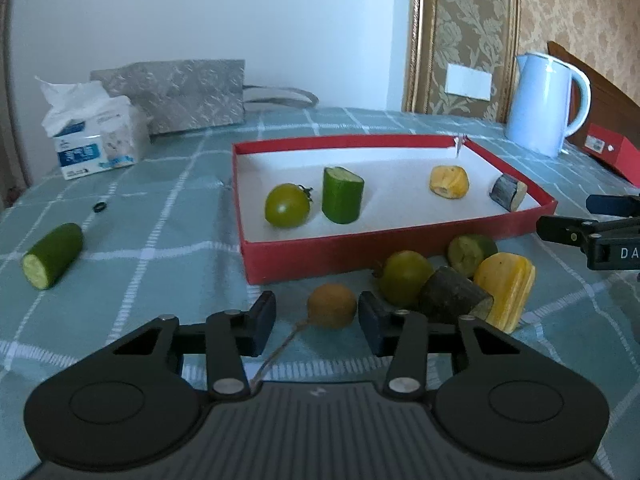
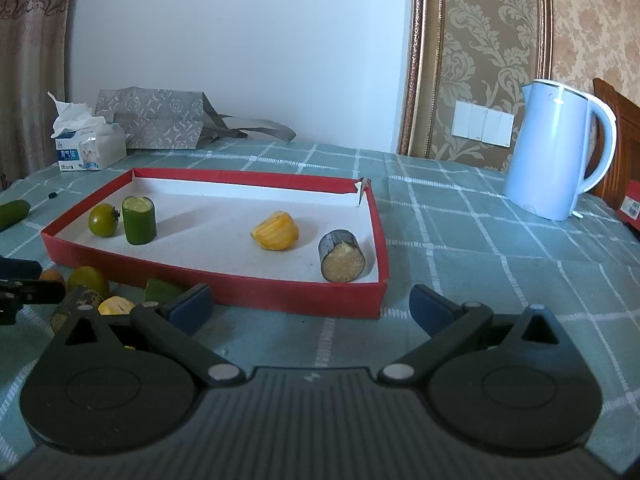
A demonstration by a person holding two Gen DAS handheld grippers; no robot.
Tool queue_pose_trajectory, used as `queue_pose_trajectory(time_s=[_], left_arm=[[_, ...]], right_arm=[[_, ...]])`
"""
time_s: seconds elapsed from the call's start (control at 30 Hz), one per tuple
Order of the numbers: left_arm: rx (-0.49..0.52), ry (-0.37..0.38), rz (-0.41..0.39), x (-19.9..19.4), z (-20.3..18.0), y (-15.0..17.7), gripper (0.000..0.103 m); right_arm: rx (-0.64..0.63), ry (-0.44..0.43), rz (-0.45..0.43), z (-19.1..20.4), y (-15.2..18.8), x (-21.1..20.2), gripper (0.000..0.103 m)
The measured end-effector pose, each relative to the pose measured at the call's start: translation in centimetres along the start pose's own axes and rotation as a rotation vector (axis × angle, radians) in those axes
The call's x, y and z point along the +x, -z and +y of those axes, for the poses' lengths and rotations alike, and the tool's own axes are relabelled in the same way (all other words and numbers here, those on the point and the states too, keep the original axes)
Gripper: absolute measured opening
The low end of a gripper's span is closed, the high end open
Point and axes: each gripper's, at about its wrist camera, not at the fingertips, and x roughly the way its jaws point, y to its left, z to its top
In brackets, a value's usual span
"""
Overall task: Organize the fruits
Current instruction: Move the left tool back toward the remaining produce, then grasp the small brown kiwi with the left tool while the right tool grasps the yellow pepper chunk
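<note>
Left gripper (image 1: 317,316): matte black body with a ribbed grey central plate bearing a small pale mark, two round black discs at the lower corners of the frame, black linkage arms joined by silver rivets, and dark blue pads (image 1: 264,322) on the fingertips. Right gripper (image 2: 311,307): same construction, ribbed plate, twin discs, silver pivot pins, triangular cut-outs in the links, blue pads (image 2: 430,308). White lettering "DA" shows on its side at the left view's right edge.

Pale blue kettle (image 2: 560,152) at right; tissue pack (image 2: 90,146) beside patterned grey bag (image 2: 156,120); small black ring (image 1: 99,206) on checked cloth (image 2: 460,232).
</note>
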Motion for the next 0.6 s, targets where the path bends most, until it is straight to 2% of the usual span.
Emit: queue_pose_trajectory(time_s=[0.1,0.17,0.23,0.27,0.5,0.6], left_arm=[[0.033,-0.004,0.008,0.5,-0.5,-0.2,0.045],[0.046,0.004,0.015,0.8,-0.8,-0.3,0.042],[0.05,-0.001,0.011,0.8,-1.0,-0.2,0.028],[0.044,-0.001,0.007,0.7,-1.0,-0.1,0.026],[-0.025,0.0,-0.002,0.1,-0.7,0.3,0.026],[-0.055,0.013,-0.005,-0.1,-0.6,0.4,0.026]], right_arm=[[0.003,0.001,0.0,0.0,0.0,-0.1,0.103],[0.005,0.0,0.002,0.0,0.0,-0.1,0.103],[0.007,0.002,-0.002,-0.1,0.0,-0.1,0.103],[0.011,0.006,-0.006,-0.2,0.0,-0.2,0.103],[0.056,-0.014,-0.013,-1.2,0.2,-0.7,0.103],[0.062,-0.087,-0.008,-1.1,0.5,-1.4,0.103]])
